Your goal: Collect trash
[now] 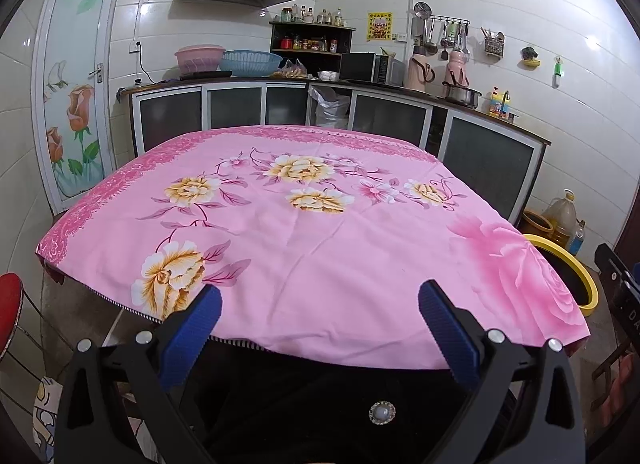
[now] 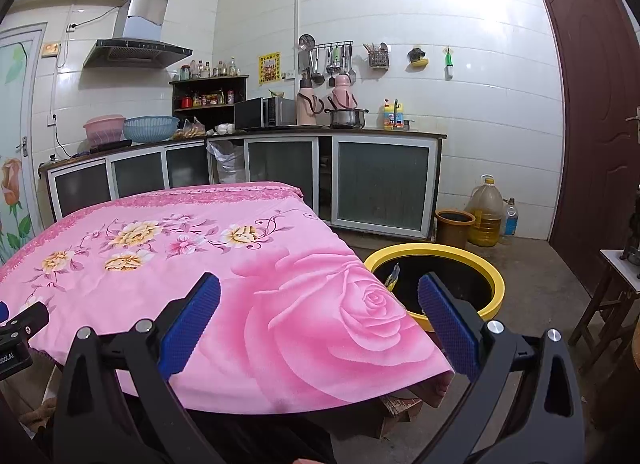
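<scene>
- The left gripper [image 1: 320, 308], black with blue ribbed pads, hovers spread wide and empty over the near edge of the bench.
- The bench is draped in a pink floral cloth [image 1: 304, 232] whose top lies bare.
- The right gripper [image 2: 320, 302] is likewise spread wide, holding nothing, above the cloth's rose-printed corner.
- A round black bin with a yellow rim [image 2: 496, 276] stands on the floor just beside that corner.
- A crumpled yellow wrapper [image 2: 394, 276] sits inside the bin against its near wall.
</scene>
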The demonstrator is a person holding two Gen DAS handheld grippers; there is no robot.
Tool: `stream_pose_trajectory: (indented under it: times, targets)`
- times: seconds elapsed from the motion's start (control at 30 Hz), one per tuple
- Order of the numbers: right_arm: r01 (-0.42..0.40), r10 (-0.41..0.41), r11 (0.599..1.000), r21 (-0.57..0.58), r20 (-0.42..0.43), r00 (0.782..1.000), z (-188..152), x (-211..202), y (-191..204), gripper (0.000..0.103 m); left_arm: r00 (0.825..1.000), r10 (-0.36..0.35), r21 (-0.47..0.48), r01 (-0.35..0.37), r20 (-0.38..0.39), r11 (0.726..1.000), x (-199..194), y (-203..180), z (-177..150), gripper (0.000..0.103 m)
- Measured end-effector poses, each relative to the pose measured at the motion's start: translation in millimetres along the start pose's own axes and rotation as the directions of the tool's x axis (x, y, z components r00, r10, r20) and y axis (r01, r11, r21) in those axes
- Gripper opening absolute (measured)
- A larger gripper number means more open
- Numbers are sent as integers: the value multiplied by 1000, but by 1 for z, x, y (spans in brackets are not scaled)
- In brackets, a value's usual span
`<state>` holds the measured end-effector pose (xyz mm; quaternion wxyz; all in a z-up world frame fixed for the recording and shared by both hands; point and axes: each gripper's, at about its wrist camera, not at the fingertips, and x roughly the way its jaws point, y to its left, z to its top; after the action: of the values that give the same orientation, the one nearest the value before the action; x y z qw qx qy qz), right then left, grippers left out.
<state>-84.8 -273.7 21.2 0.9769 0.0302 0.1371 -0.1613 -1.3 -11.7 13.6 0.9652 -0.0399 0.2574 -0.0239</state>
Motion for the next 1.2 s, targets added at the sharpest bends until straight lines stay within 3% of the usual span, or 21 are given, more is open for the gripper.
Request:
stream_pose_trajectory:
  times: [1.2]
  targets:
    - [-5, 5, 1000, -6, -22, 1000, -2, 6, -3, 95, 1000, -9, 15, 9, 7, 1000, 0, -3, 0, 95]
